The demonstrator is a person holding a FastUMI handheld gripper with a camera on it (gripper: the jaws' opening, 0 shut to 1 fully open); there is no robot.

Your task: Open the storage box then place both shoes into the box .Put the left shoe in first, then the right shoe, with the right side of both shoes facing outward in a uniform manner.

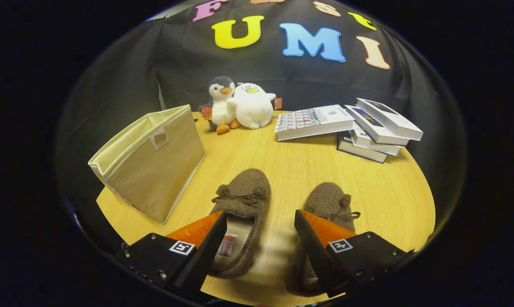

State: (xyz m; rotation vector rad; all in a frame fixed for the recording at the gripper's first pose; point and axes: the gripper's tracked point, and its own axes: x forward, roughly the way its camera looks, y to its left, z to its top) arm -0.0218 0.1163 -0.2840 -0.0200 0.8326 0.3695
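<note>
Already the storage box [154, 160] stands open left of centre on the tabletop [308, 170]. Low in frame, the hand-held gripper [260, 230] hangs spread, empty, over the left shoe [244, 200] and right shoe [329, 200], likely lining up a grasp.

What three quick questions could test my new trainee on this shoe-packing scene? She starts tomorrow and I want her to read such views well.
1. True or false: the gripper is open, its fingers spread above the two slippers.
2. Which is nearer the storage box: (a) the left slipper, (b) the right slipper, (c) the books?
3. Fill in: the penguin plush and the white plush sit at the table's far edge, ____ each other.

Key
1. True; nothing is held.
2. (a).
3. Touching, side by side.
</note>
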